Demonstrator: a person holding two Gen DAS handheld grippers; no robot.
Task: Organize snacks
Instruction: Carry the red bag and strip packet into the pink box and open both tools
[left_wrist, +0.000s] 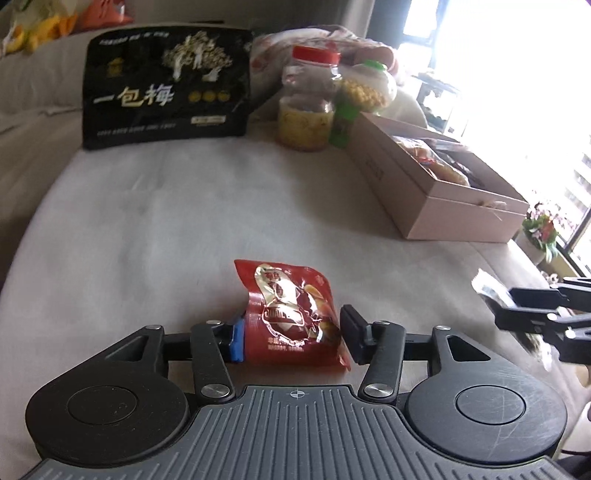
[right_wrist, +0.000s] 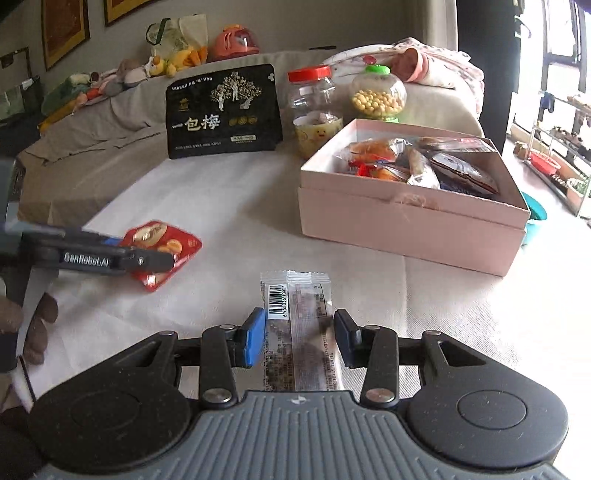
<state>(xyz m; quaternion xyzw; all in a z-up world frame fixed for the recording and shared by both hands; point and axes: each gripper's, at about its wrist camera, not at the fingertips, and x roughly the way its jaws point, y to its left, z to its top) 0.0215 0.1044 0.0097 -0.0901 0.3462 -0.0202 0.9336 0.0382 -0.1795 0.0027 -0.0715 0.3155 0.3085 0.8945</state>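
- Left gripper (left_wrist: 293, 338): fingers on both flanks of the red snack packet (left_wrist: 293, 314), pads touching it.
- Right gripper (right_wrist: 300, 338): fingers bracket the clear barcoded wrapper (right_wrist: 299, 332), touching its edges.
- Pink box (right_wrist: 406, 218), snack-filled, lies ahead-right of both.

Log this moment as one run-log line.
left tongs: around red packet, on cloth | right tongs: around clear packet, on cloth | pink box: open, holds snacks | packets not boxed
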